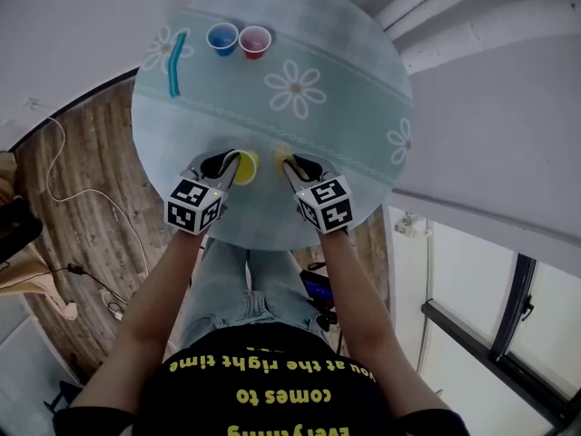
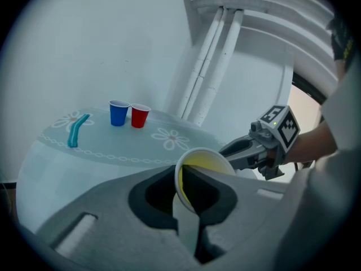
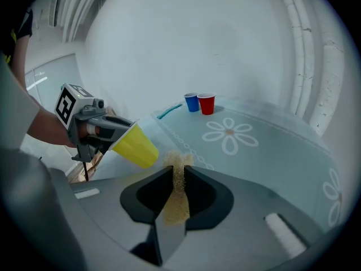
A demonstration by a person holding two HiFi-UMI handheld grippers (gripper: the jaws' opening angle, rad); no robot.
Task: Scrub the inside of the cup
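The left gripper (image 1: 234, 163) is clamped on the rim of a yellow cup (image 1: 245, 167), one jaw reaching inside the mouth and the other pressing the outer wall, as the left gripper view shows (image 2: 186, 192). The cup (image 2: 203, 160) is small, plain bright yellow with a thin pale rim; it is tipped over so that its open mouth faces back along the left gripper, with the yellow inside wall showing. From the right gripper view the cup (image 3: 135, 145) is seen from outside, tapering to a narrower bottom that points down towards the right gripper (image 3: 176, 179). It sits over the near edge of the round pale-blue table (image 1: 363, 80) with white flower prints and looks lifted off it. The right gripper (image 1: 289, 163) is closed on a tan, coarse scrub sponge (image 3: 177, 191), just beside the cup but not touching it. At the far side of the table stand a blue cup (image 1: 221, 38) and a red cup (image 1: 255, 41), side by side, with a teal strip (image 1: 176, 62) lying to their left.
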